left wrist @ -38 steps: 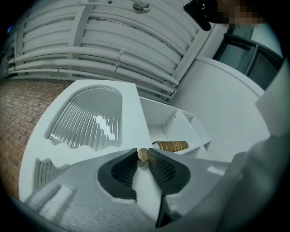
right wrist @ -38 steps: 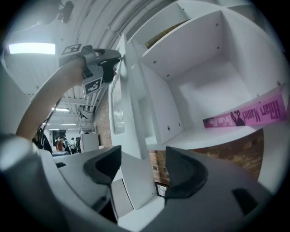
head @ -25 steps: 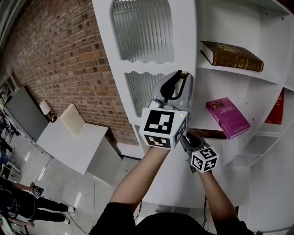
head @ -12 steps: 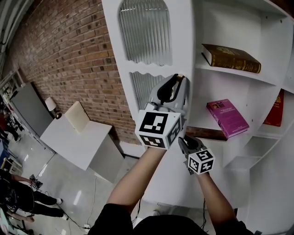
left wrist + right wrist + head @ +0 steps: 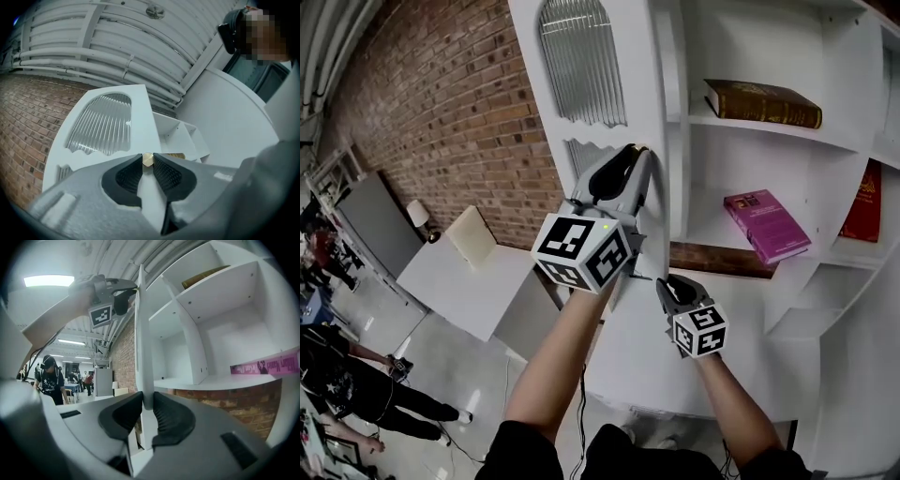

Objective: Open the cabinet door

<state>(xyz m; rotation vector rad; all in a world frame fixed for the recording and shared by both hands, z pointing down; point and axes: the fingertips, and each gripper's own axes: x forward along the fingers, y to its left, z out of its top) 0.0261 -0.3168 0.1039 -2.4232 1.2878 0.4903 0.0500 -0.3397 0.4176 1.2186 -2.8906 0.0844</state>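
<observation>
Cabinet door, white with ribbed glass panes, stands swung partly out from the white shelves, where we see a brown book, a pink book and a red book. Behind it runs a brick wall, with a low white table and people nearby. Our left gripper has its jaws nearly together, pinching the brass knob at the door's edge. Lower down, our right gripper has just been closing its jaws, which squeeze the door's free edge between their pads.
</observation>
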